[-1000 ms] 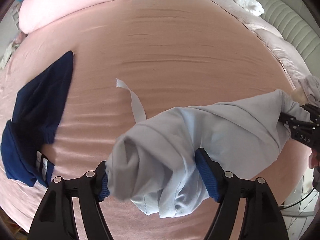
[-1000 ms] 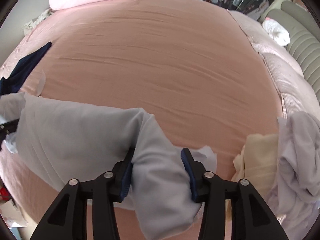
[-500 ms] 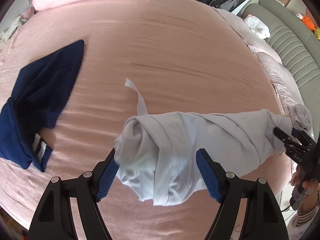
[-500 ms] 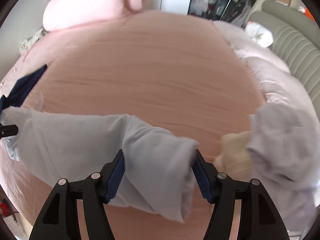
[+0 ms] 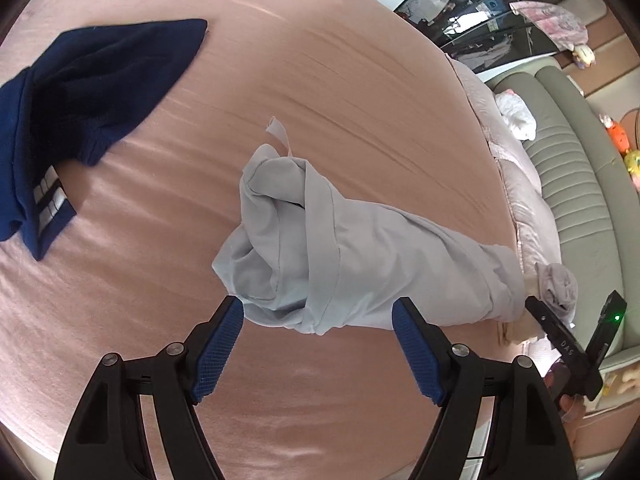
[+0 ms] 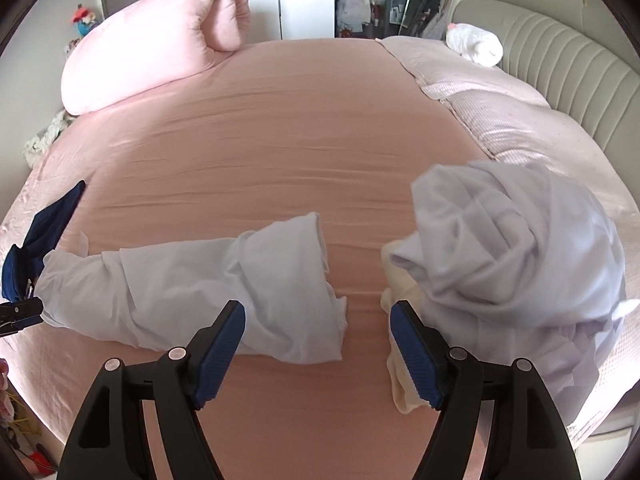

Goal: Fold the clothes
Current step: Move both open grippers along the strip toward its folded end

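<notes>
I see the pale blue garment lying rolled lengthwise on the pink bedsheet, released. My left gripper stands spread, its pads clear of the cloth. My right gripper is opening, nothing pinched. A navy garment lies apart; a white clothes pile sits beside the right gripper.

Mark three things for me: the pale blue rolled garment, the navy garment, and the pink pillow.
pale blue rolled garment (image 5: 360,256), left wrist view, on its middle fold.
navy garment (image 5: 92,80), left wrist view, on its broad dark body.
pink pillow (image 6: 152,48), right wrist view, on its front face.
</notes>
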